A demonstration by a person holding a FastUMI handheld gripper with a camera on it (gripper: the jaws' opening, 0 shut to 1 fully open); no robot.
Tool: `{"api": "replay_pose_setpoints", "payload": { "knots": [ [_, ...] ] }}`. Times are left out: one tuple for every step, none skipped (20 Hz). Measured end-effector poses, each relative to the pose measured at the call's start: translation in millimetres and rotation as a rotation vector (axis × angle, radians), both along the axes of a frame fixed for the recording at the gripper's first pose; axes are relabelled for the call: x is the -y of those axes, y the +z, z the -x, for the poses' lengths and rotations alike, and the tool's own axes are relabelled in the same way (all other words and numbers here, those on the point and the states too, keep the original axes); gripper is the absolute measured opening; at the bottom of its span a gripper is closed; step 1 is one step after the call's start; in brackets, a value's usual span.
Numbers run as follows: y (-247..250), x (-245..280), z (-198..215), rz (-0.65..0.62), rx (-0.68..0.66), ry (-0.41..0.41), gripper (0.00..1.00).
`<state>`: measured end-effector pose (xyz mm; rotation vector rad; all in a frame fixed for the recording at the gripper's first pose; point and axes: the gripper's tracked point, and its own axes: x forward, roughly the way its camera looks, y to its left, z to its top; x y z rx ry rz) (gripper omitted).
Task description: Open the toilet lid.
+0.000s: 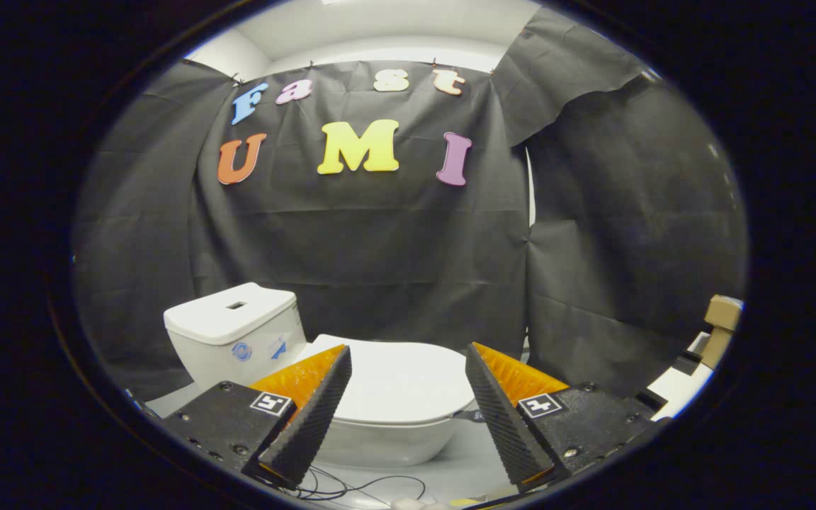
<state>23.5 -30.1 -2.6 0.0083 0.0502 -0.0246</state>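
Note:
A white toilet stands on the floor against the black cloth wall. Its lid (pixel 401 379) lies flat down over the bowl (pixel 387 443), and the tank (pixel 234 333) with a slot in its top rises behind it to the left. My gripper (pixel 408 358) hangs a little above and in front of the toilet, open wide with nothing between its fingers. The lid shows in the gap between the two fingers, just ahead of them. The left finger covers the lid's left edge and the right finger its right edge.
Thin dark cables (pixel 351 489) lie on the pale floor in front of the bowl. A cardboard box (pixel 721 322) and a white unit (pixel 681 386) stand at the right beyond the cloth wall's edge. The cloth wall closes off the back.

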Motion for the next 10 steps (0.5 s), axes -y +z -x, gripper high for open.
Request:
{"api": "replay_pose_setpoints", "payload": {
  "knots": [
    [2,3,-5,-0.002,-0.002,0.001,1.0],
    [3,5,-9,-0.003,-0.003,0.006,1.0],
    [7,8,-14,0.001,-0.002,0.013,1.0],
    [8,10,-20,0.003,-0.001,0.026,1.0],
    [11,11,-26,0.002,0.003,0.047,1.0],
    [10,11,-33,-0.002,-0.004,0.071,1.0],
    [7,17,-41,-0.01,-0.018,0.077,1.0],
    [8,24,-49,-0.025,-0.021,0.085,1.0],
    [8,30,-57,-0.044,-0.03,0.095,1.0],
    [3,38,-65,-0.066,-0.046,0.092,1.0]
  ]
}}
